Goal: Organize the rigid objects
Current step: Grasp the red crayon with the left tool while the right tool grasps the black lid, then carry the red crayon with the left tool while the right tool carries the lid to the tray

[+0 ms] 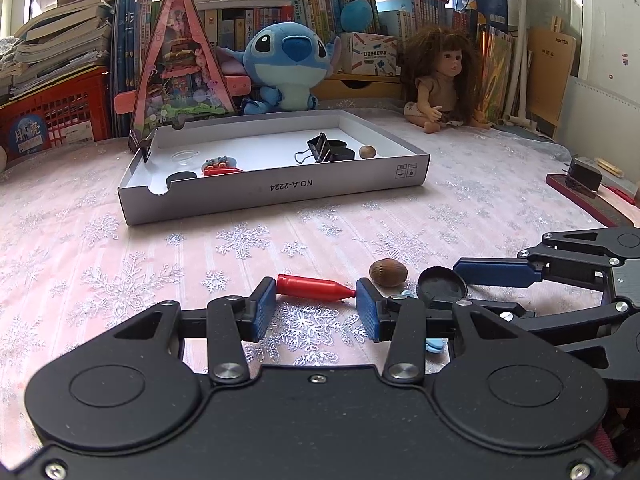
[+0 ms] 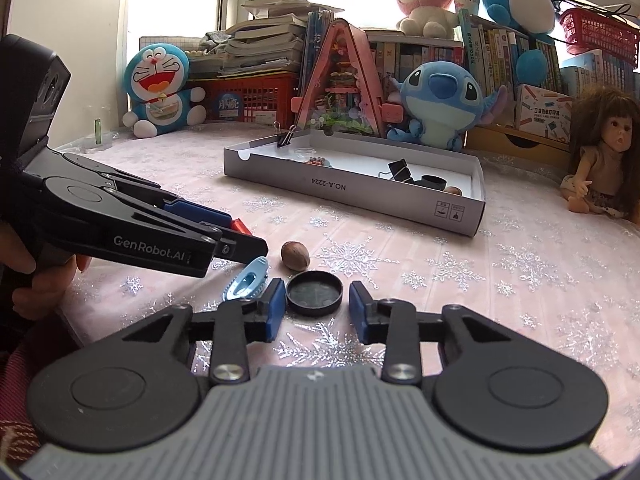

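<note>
A red bullet-shaped piece [image 1: 314, 288] lies on the cloth between the pads of my open left gripper [image 1: 316, 300]; the pads stand at its two ends. A black round lid [image 2: 314, 293] lies between the pads of my open right gripper [image 2: 314, 300]; it also shows in the left wrist view [image 1: 441, 286]. A brown nut [image 2: 295, 255] lies just beyond the lid. A light blue hair clip [image 2: 246, 280] lies left of the lid. A white shallow box [image 1: 280, 196] farther back holds binder clips, a black ring, a nut and small items.
Plush toys [image 1: 286, 64], a pink triangular dollhouse [image 1: 180, 72], books and a red crate [image 1: 52, 120] line the back. A doll [image 2: 604, 152] sits at the back right. A dark red case [image 1: 588, 196] lies at the right edge.
</note>
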Available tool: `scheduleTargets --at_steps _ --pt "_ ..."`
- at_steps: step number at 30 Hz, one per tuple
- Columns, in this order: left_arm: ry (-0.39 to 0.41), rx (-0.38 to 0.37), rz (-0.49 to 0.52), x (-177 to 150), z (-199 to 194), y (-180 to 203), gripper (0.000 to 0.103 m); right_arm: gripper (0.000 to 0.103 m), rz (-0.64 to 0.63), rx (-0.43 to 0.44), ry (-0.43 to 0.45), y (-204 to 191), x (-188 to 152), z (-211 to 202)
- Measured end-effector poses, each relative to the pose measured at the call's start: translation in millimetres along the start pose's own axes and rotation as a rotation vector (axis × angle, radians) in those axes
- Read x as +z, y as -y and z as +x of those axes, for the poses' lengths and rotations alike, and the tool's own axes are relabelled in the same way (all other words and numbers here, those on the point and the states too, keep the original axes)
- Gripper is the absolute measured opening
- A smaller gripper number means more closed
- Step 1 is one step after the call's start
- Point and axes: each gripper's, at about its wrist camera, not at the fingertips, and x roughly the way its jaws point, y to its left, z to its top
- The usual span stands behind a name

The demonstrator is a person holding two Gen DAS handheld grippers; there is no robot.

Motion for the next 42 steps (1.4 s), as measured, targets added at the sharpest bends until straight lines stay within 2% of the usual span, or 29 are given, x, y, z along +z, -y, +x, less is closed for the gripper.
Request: scheduleTargets --at_steps 9,15,28,35,42 --pt "0.003 0.005 -0.006 0.7 -0.8 -0.4 0.041 0.037 -0.012 0.003 0.007 -4.9 0.4 -1.4" --pt "0.01 0.018 -0.007 5.8 -2.1 -2.1 0.041 0.037 -0.003 -0.029 0.014 0.1 5.3 -1.2" --pt "0.063 0.08 -0.052 44.7 -6.5 -24.8 0.041 0.036 0.065 -0.132 0.016 33.9 28.2 6.1" --pt "0.063 0.118 -0.087 67.1 -1.3 -45.2 0.041 0.036 0.123 -0.18 0.007 54.8 42.7 12.5" --pt "0.056 0.139 -0.159 82.8 9.6 -67.9 0.041 0.036 0.195 -0.191 0.003 72.7 55.9 22.3"
